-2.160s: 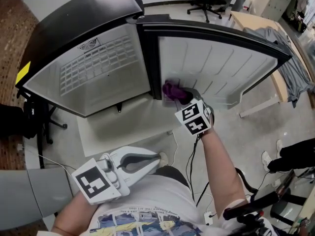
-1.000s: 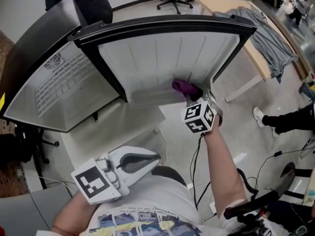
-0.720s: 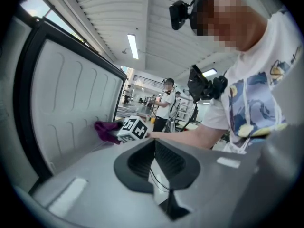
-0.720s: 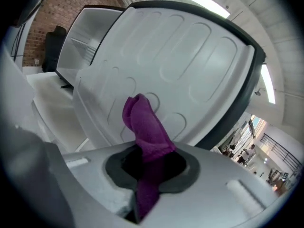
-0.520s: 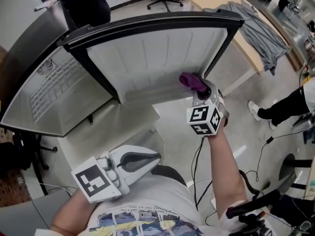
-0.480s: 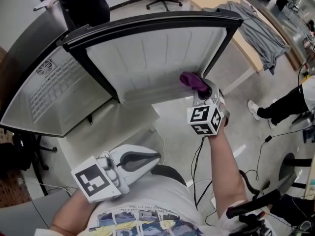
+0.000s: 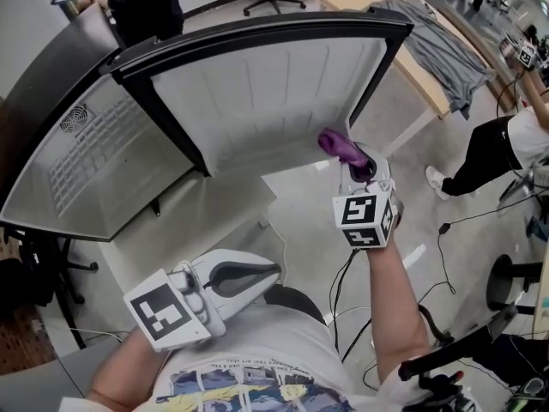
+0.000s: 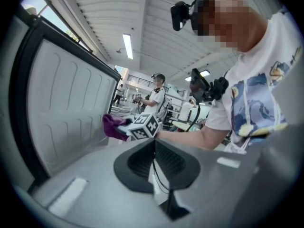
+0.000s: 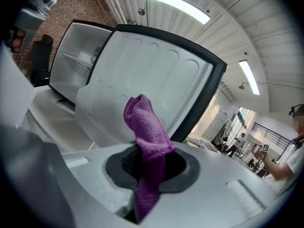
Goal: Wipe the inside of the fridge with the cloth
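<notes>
Cloth (image 9: 145,127), purple and nubbly, is pinched between the jaws of the right gripper (image 9: 149,163). A rumpled end stands up beyond the jaw tips and the other end hangs back through them. In the head view the right gripper (image 7: 358,166) is held out in front of the person with its marker cube (image 7: 367,221) facing up. There the cloth (image 7: 339,144) sits at the bottom edge of the open fridge door (image 7: 274,93), close to that door's free corner. Whether the cloth touches the white ribbed liner or hangs just off it cannot be told. From the left gripper view the cloth (image 8: 111,126) shows just beside the liner of the door (image 8: 61,108).

The fridge (image 7: 94,157) stands on the floor with its white cavity open to the left of the door, well apart from the cloth.

The left gripper (image 7: 273,275) is held low near the person's printed shirt (image 7: 249,384), well away from the fridge. Its jaws are pressed together with nothing between them, as the left gripper (image 8: 154,144) shows in its own view.

Beyond the door's far corner a grey garment (image 7: 437,45) lies draped over a wooden table (image 7: 422,80). A bystander (image 7: 489,148) stands at the right edge of the head view, and a cable (image 7: 341,277) trails over the floor below the right forearm.
</notes>
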